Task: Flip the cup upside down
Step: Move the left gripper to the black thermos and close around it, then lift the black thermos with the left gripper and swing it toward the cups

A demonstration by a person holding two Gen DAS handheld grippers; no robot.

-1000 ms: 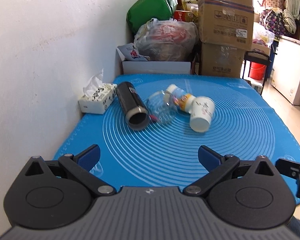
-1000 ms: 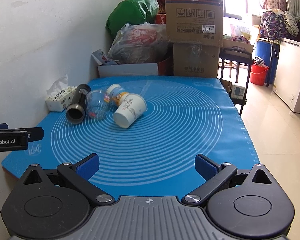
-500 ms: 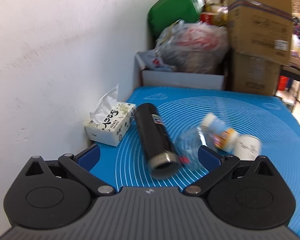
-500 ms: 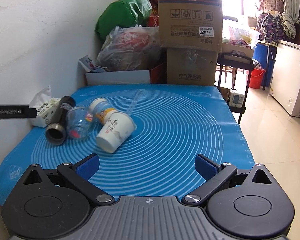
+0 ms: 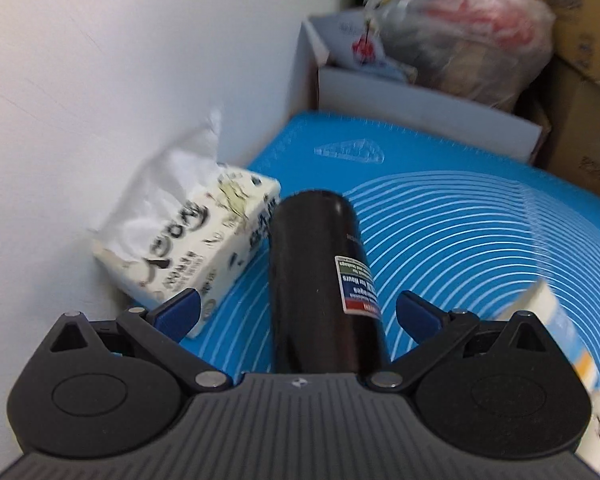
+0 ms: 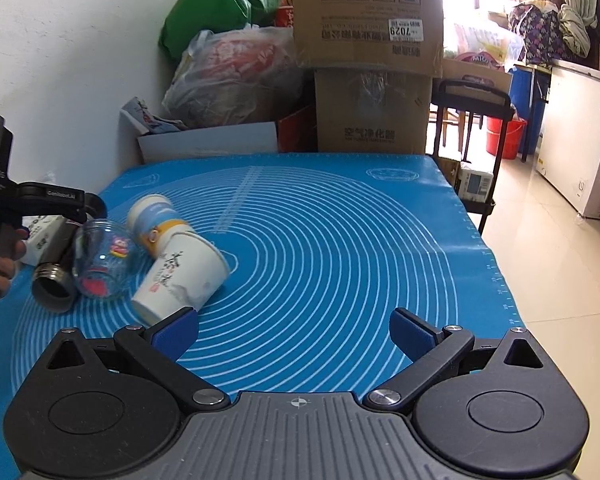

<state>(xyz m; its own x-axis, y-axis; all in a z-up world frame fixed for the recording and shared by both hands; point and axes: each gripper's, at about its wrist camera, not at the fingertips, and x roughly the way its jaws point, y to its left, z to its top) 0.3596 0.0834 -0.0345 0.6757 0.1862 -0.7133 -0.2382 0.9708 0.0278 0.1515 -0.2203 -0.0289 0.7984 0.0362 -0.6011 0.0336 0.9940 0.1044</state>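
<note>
You are working at a table covered by a blue silicone mat (image 6: 340,240) printed with concentric white rings, set against a white wall (image 6: 60,60), with bags and stacked cardboard boxes (image 6: 368,12) behind it.

Reading left to right along the near-left part of the mat: a tissue pack (image 5: 188,240) lies against the wall; just beside it a black vacuum flask cup (image 5: 320,280) lies on its side, threaded metal mouth toward you; next comes a clear glass cup (image 6: 100,260) with a red cartoon print, then a blue-and-yellow banded cup (image 6: 152,220), then a white paper cup (image 6: 180,276), all tipped over and bunched close together.

The left gripper (image 5: 296,312) has its jaws spread wide, straddling the flask body without contact; the flask sits centred in the gap. The right gripper (image 6: 294,332) also has its jaws wide and holds nothing, hovering over bare mat, with the paper cup just beyond its left finger.

Judging by position, the flask is the cup to be flipped.

Handling notes:
- Expect a rigid, fairly heavy metal body with a smooth, probably slippery coating.
- A round body on its side may roll when touched.
- Grip across the mid-body, near the label (image 5: 356,284), with both pads (image 5: 180,312) square to the wall.
- Keep clear of the glass cup, which is fragile and lies close alongside.
</note>
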